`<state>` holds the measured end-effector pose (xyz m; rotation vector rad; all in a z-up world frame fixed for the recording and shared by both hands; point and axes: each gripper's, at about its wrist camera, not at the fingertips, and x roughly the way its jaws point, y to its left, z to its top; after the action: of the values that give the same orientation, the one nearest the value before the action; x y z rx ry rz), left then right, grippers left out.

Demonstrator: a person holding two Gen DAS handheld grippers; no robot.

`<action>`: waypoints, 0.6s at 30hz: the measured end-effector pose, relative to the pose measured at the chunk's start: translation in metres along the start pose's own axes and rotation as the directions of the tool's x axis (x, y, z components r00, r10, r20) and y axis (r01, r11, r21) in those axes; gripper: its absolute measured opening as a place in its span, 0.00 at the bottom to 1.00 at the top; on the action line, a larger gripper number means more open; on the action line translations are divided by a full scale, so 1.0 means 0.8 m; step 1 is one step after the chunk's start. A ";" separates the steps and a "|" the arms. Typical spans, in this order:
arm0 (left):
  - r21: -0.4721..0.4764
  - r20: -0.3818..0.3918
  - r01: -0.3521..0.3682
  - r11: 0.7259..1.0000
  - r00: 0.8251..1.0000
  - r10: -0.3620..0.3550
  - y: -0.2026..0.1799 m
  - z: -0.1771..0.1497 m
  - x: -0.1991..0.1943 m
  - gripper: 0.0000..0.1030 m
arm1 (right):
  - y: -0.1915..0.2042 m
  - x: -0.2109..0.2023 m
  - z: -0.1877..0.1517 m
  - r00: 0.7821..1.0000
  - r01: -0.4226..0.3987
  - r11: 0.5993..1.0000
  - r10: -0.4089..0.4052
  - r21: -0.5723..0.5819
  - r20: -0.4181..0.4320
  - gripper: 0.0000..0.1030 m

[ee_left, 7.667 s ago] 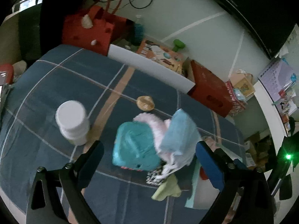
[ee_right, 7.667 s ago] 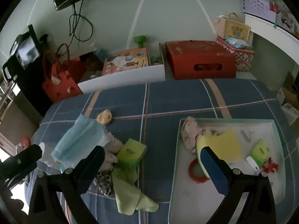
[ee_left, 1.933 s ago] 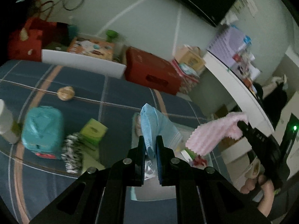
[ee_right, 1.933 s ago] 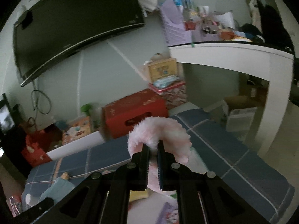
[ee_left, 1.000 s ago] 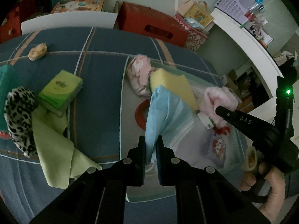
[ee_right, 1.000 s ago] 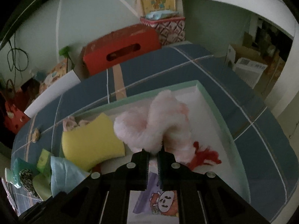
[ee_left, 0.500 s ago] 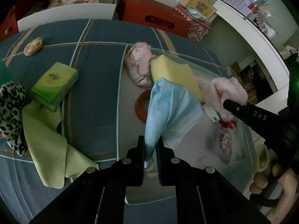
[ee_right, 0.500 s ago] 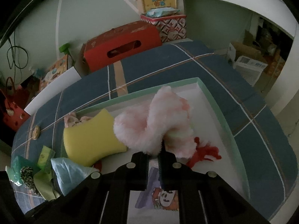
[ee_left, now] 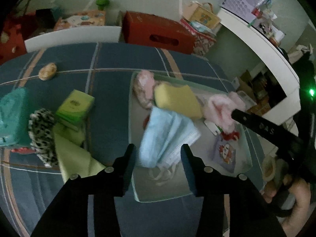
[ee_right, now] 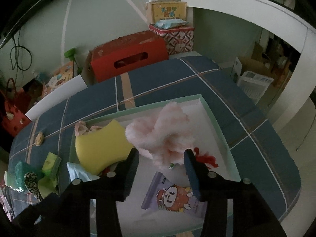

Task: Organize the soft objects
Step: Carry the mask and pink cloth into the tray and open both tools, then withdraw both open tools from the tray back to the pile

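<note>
The left gripper (ee_left: 158, 155) hangs over the near end of the tray (ee_left: 130, 118), its jaws having just been opening and now standing apart. The light blue face mask (ee_left: 165, 136) lies between them but neither pad presses on it; it rests in the tray, leaning against the yellow sponge (ee_left: 175, 100) just beyond it.

The right gripper (ee_right: 161, 162) is over the same tray (ee_right: 215, 122), its jaws likewise just opened and apart. The fluffy pink cloth (ee_right: 162, 132) sits ahead of and partly between them, loose, lying in the tray to the right of the yellow sponge (ee_right: 100, 144). A small red tuft (ee_right: 205, 159) lies beside the right jaw, and a purple packet with a cartoon face (ee_right: 171, 195) lies flat in the near part of the tray. A pale pink bundle (ee_left: 143, 88) fills the far left corner of the tray.

The tray stands on a bed with a blue checked cover (ee_left: 110, 59). Left of the tray, on the cover, lie a green tissue pack (ee_left: 76, 105), a lime cloth (ee_left: 74, 154), a leopard-print piece (ee_left: 42, 136) and a teal pouch (ee_left: 11, 116), with a small round tan thing (ee_left: 47, 73) farther off. In the left wrist view the right gripper's black finger (ee_left: 262, 127) reaches in from the right, held by a person's hand (ee_left: 290, 201).
</note>
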<state>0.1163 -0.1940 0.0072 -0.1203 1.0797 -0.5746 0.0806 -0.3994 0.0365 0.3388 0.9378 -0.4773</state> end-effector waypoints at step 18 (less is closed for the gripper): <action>-0.125 0.112 -0.234 0.964 0.962 0.248 0.056 0.015 -0.038 0.82 | 0.032 -0.007 -0.007 1.000 0.000 0.998 -0.001 -0.069 -0.020 0.78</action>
<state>0.1335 -0.1430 0.0213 -0.1181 0.9849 -0.2836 0.0877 -0.3740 0.0402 0.2812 0.9717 -0.4418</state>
